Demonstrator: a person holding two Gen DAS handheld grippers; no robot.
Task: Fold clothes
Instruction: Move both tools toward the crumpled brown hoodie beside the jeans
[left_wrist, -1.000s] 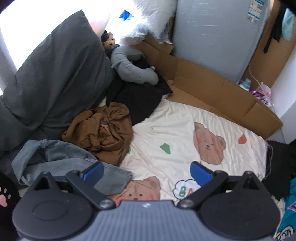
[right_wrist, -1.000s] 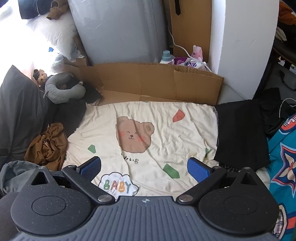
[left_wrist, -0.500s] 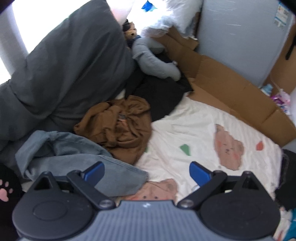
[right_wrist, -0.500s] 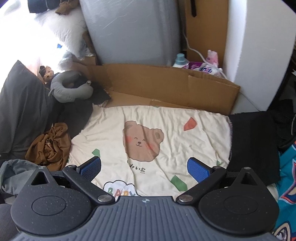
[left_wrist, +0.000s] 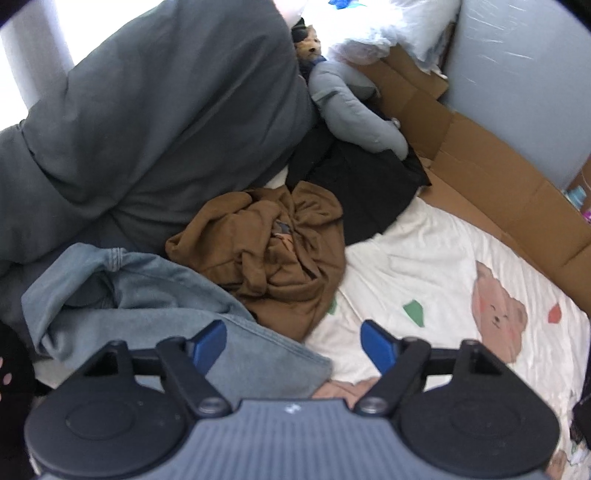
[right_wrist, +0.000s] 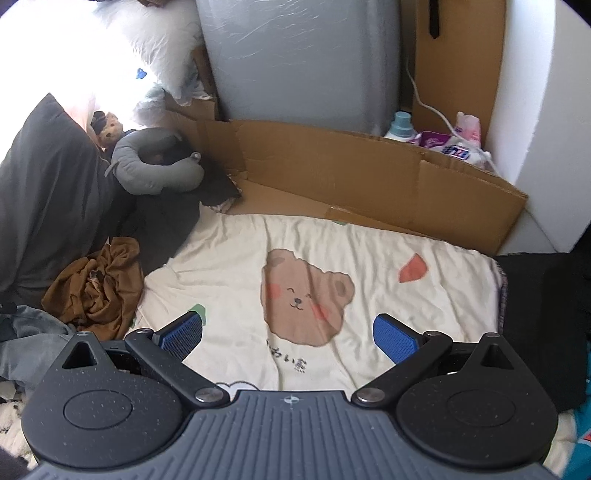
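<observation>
1. Where the bedding banks up at far left: big dark grey quilt (left_wrist: 155, 122), slumped against the bright window.
2. Below it: crumpled light blue denim garment (left_wrist: 155, 295), partly under the left gripper (left_wrist: 293, 345); blue pads spread wide, holding nothing.
3. Just right, touching the denim: rumpled brown hoodie (left_wrist: 273, 254), unfolded, lying against a black garment (left_wrist: 362, 184).
4. Further right: cream bear-print blanket (right_wrist: 332, 258), spread flat beneath the right gripper (right_wrist: 288, 338); pads parted, empty.
5. Behind: flattened brown cardboard (right_wrist: 351, 173).
</observation>
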